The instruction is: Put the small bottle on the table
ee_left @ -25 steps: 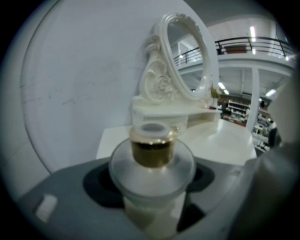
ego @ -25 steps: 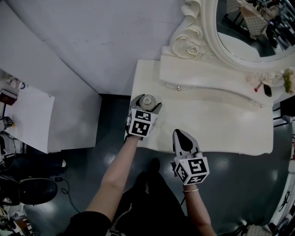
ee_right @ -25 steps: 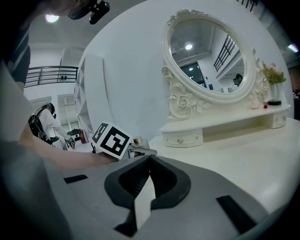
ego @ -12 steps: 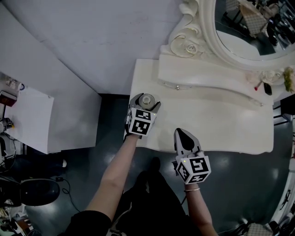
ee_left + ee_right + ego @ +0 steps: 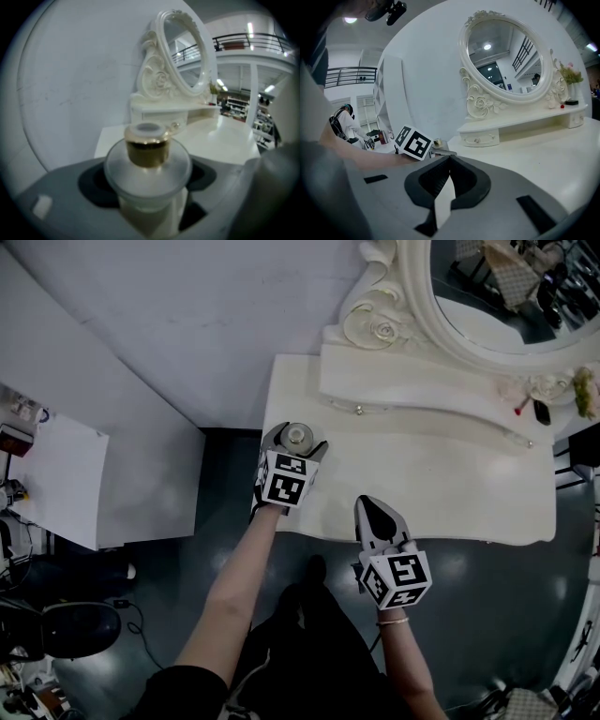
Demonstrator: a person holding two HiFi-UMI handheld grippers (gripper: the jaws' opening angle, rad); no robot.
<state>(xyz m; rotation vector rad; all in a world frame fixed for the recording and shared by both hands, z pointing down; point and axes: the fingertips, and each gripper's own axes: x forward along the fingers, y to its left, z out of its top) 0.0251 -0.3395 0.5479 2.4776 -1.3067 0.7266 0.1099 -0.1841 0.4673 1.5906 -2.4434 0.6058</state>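
Well, looks to me like this one's basically done. The small bottle (image 5: 298,435) is standing upright on the white dressing table (image 5: 441,484), over at its near left corner, gold collar and cap pointing up. The left gripper (image 5: 299,441) is around it, one jaw on each side, and those jaws have just been opening with the bottle between them. In the left gripper view I can see dark gaps on both sides of the glass, so I'd say the pads aren't squeezing it and it's loose in there. The right gripper (image 5: 368,504) is doing nothing, jaws pressed together with nothing in them, over the near edge of the table, to the right of the bottle and apart from it.

What's left, I reckon: just pull the left gripper back toward the near side without clipping the bottle, since it sits pretty close to the table's left edge.

Count: one small bottle, two grippers, one table, one oval mirror (image 5: 497,296) at the far side in a carved frame. Some small bits (image 5: 541,399) sit at the far right under the mirror, too tiny for me to count.
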